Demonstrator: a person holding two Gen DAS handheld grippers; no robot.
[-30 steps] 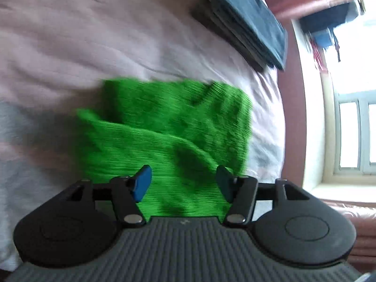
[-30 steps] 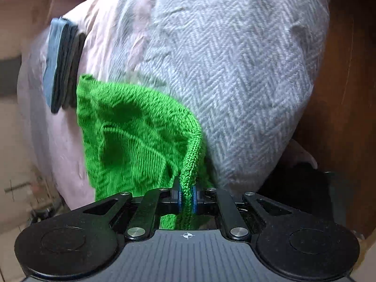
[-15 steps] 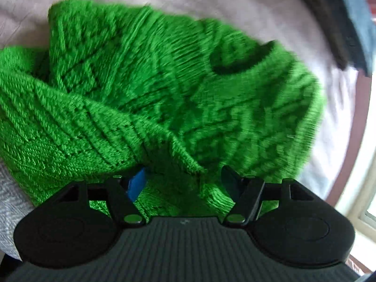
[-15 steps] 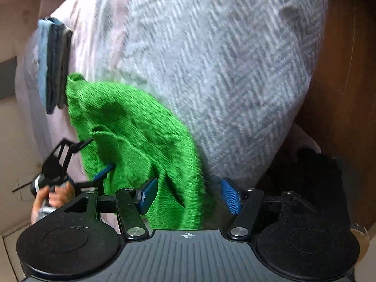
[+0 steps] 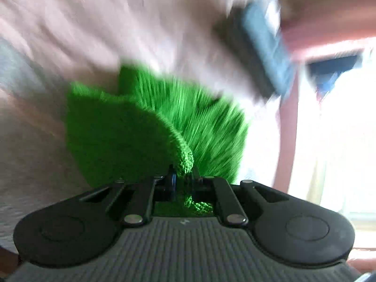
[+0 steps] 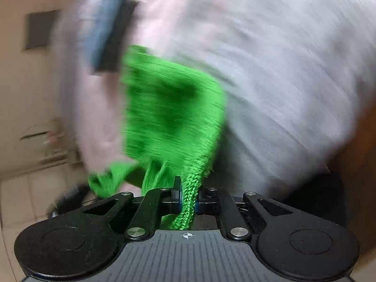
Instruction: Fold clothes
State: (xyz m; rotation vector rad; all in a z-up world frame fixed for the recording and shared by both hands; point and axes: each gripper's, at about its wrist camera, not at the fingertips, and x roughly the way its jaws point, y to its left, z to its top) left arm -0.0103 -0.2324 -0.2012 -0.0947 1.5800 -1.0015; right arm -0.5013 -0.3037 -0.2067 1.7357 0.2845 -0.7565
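Left gripper (image 5: 182, 183): fingers clamped tight on a rolled knit edge of the green sweater (image 5: 131, 131), blue pads barely showing beside the yarn. Rest of the sweater spread ahead of the fingers on the bed (image 5: 70, 23), one fold nearer and darker on the left, the far part smeared by blur on the right. Beyond it, toward the upper right, a stack of folded dark and blue clothes (image 5: 263, 47) on the same pale pink sheet; bright window light at the far right.

Right gripper (image 6: 188, 199): fingers likewise pinched shut on a ribbed green edge (image 6: 188, 197), a strand of it passing down between the pads. Sweater body (image 6: 171, 108) rising from the fingers up and left, a loose flap dangling lower left. Folded blue stack (image 6: 105, 28) just above and left of it. Grey herringbone blanket (image 6: 282, 70) filling the right side. All heavily blurred.
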